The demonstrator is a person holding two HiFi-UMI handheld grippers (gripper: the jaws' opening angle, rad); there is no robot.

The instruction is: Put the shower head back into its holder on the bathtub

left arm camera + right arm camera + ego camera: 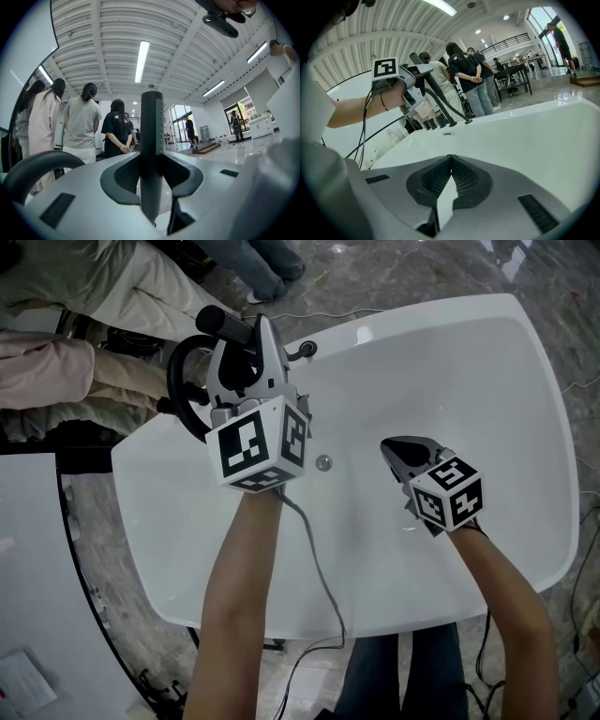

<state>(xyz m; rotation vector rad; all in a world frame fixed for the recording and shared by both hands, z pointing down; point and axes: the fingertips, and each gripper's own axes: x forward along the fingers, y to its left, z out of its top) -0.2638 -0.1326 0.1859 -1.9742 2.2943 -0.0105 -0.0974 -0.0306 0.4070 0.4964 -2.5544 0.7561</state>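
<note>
**A:** Which step is in hand?

**B:** The shower head (152, 136) is gripped by its handle in the left gripper (255, 334), above the far left corner of the bathtub (469, 371). Seating is judged not yet done.

**A:** What is called for next?

**B:** The handle's lower end must be lined up with the dark fittings (433, 124) on the bathtub's rim, then lowered. Which fitting is the holder cannot be told.

**A:** And what is in the way?

**B:** The looped hose (178, 381) could be snagged. The right gripper (398, 451) is held over the bathtub's basin, jaws pressed together on nothing. People (82, 117) are seen beyond the bathtub.
</note>
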